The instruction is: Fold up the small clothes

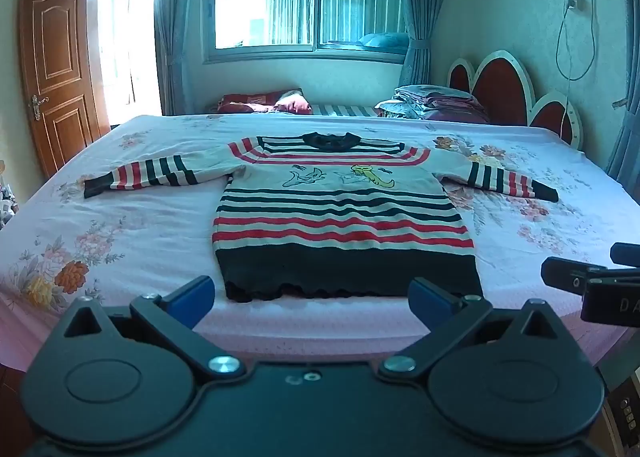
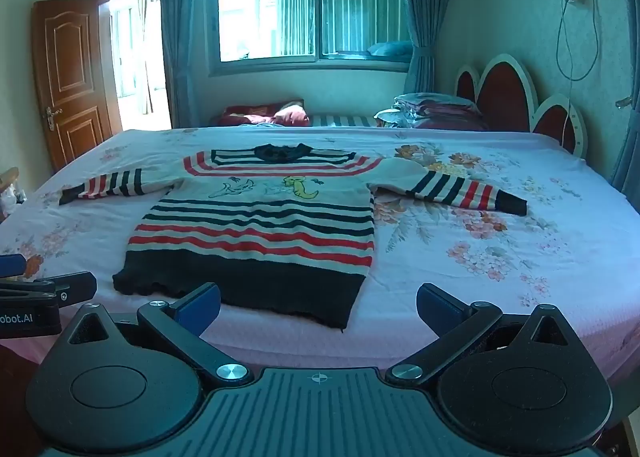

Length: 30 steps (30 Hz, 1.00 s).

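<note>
A small striped sweater point(image 1: 336, 213) lies flat on the bed, front up, both sleeves spread out sideways, its dark hem nearest me. It has red, dark and white stripes and a cartoon print on the chest. It also shows in the right wrist view point(image 2: 260, 225). My left gripper point(image 1: 312, 297) is open and empty, hovering just before the hem. My right gripper point(image 2: 318, 307) is open and empty, near the hem's right corner. Each gripper shows at the edge of the other's view: the right one point(image 1: 592, 281), the left one point(image 2: 44, 293).
The bed point(image 1: 120, 225) has a pink floral sheet. Pillows and folded bedding point(image 1: 432, 105) lie at the far side by the red headboard point(image 1: 516, 93). A wooden door point(image 1: 56, 69) stands open at the left. A window with curtains is behind.
</note>
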Tool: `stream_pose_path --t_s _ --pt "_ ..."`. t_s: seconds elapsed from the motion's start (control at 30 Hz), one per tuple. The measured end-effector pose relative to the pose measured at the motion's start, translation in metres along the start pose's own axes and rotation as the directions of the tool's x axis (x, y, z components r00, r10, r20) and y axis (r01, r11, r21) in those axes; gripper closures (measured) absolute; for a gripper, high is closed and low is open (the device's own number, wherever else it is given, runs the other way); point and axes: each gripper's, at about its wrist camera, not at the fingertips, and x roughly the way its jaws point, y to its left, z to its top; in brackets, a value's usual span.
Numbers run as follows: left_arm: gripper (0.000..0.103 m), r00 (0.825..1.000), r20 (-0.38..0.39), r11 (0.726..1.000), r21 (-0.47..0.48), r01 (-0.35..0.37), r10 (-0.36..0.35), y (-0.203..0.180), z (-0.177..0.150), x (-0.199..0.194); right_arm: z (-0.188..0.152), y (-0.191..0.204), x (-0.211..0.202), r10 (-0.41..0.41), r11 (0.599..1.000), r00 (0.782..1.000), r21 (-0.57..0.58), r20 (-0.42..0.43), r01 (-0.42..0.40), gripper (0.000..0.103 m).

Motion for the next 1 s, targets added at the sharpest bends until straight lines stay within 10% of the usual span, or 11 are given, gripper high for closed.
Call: stream_pose_path --t_s 1.0 --pt "0.000 1.000 0.015 1.000 0.002 -0.010 0.010 0.001 0.000 -0.008 0.001 0.009 -0.002 0.004 1.000 1.000 -0.007 0.011 -0.004 0.000"
